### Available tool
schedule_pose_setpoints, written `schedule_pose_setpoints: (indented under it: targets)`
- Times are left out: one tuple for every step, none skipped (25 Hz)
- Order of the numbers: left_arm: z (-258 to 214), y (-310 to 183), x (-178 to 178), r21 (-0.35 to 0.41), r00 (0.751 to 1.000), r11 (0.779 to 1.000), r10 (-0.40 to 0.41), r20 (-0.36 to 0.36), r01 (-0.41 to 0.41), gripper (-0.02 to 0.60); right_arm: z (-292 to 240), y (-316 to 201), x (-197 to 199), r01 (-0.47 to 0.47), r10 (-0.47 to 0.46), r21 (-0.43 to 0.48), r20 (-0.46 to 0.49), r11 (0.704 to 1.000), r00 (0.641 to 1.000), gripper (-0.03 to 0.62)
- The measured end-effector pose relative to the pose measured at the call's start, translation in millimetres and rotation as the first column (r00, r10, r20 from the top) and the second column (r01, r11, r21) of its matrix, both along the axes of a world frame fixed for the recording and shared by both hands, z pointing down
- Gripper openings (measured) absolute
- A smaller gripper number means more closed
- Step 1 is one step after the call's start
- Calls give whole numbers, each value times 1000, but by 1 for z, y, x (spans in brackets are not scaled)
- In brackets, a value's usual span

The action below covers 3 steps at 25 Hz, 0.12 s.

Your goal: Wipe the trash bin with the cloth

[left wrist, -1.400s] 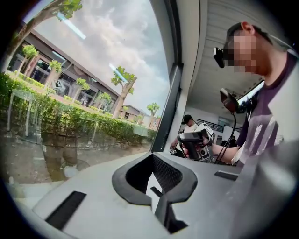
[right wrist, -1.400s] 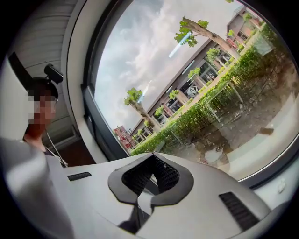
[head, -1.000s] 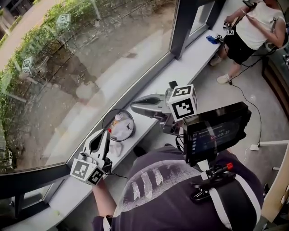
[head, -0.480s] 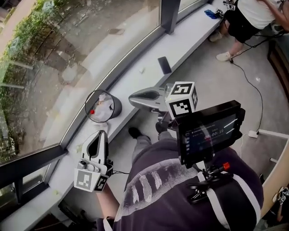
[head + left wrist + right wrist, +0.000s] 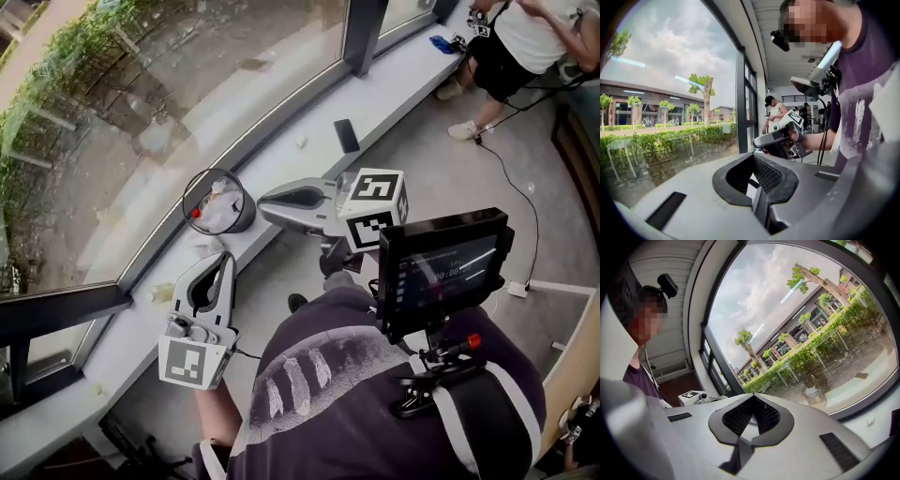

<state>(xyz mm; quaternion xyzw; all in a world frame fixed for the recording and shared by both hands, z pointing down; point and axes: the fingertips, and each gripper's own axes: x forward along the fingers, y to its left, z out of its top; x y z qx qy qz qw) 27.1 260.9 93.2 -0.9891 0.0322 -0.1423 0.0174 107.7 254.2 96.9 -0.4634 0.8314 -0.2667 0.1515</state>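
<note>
A white sill (image 5: pixel 394 89) runs under tall glass, with a hedge and bare ground beyond the window. The trash bin (image 5: pixel 217 200), small, black, round and open-topped, stands on the sill close to the glass, at about 10 o'clock in the head view. White rubbish and a red scrap show inside it.

The left gripper (image 5: pixel 225 260) is held at 6 o'clock of the bin, apart from it and pointing toward it. Its fingers are pressed together with nothing between them, as the left gripper view shows plainly. The right gripper (image 5: pixel 263 203) lies roughly level at 3 o'clock of the bin, its tip near the rim; whether it touches cannot be told. Its fingers are likewise closed on nothing, and in the right gripper view they point out through the glass at trees and a low building.

A dark phone (image 5: pixel 347 136) lies flat on the sill at 1 o'clock of the bin, well apart from it. A monitor (image 5: pixel 445 272) is mounted at the wearer's chest, at 3 o'clock in the head view. A second person (image 5: pixel 530 37) stands by the sill's far end, at 1 o'clock, near a blue object (image 5: pixel 439 43) on the sill.
</note>
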Motion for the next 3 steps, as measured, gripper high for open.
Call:
schedule_pose_setpoints:
  targets:
    - [-3,4,-12,8,1000,1000,4,-3,-4,-5,-4,2,-16,10,-10,5,-5,1000,1000,0]
    - [-5,9,-25,10,1000,1000,6,-9,-6,-5,-8,5,-33,21,-21,10,-13,1000,1000,0]
    - [-7,13,-39,8,1000,1000,8,-17,-8,-5,-13,7,-50,33,-33,15,-21,999,999,0]
